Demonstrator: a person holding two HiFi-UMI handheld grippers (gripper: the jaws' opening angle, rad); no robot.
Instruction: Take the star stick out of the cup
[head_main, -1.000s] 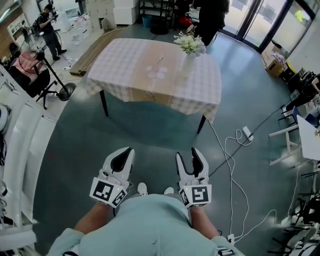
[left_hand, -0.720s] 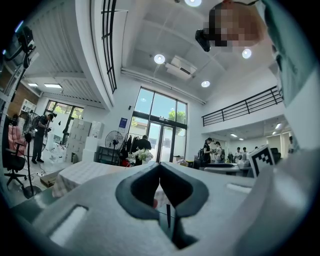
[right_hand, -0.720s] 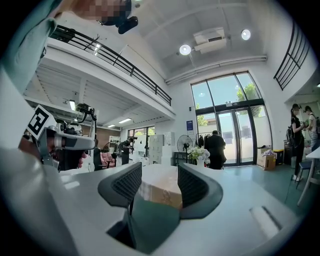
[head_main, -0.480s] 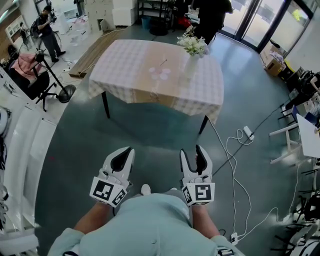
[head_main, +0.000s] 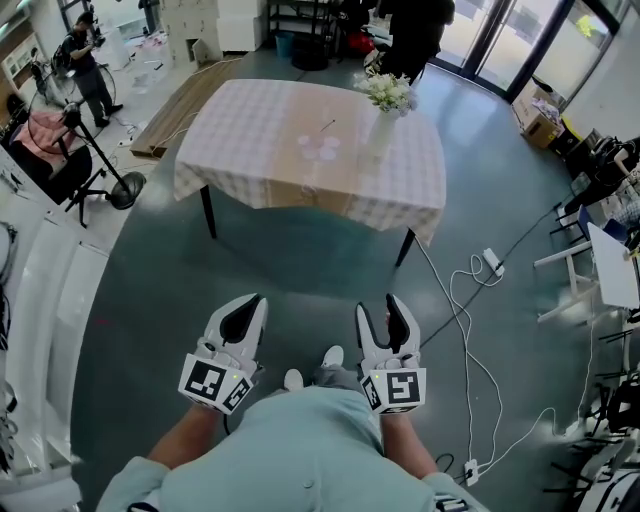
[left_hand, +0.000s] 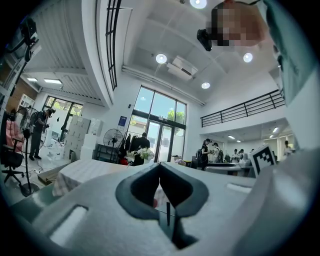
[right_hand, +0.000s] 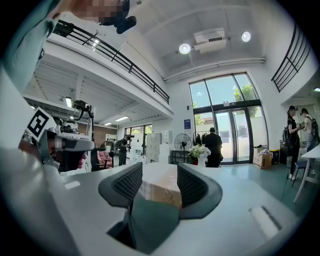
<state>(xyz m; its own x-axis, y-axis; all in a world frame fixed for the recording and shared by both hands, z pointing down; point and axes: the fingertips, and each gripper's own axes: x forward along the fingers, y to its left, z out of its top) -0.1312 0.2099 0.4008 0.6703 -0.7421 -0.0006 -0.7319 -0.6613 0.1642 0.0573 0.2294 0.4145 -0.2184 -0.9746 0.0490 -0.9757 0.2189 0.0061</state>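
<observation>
Head view: a thin stick (head_main: 324, 124) and pale pink items (head_main: 320, 147) near the centre of the table (head_main: 250, 120) are too small to identify. The tablecloth (head_main: 390, 200) hides the far legs. Left gripper view: the left gripper (left_hand: 160, 166) body covers most of the table; its top surface cannot be seen.

Right gripper (right_hand: 160, 181) gapes, empty; table (right_hand: 158, 192) beyond jaws.

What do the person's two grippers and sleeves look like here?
The left gripper and the right gripper both have white moulded shells with dark grey pads, ribbed on the inner faces. Each carries a cube with black-and-white square markers. The sleeves are pale mint green. No cables show on the grippers.
</observation>
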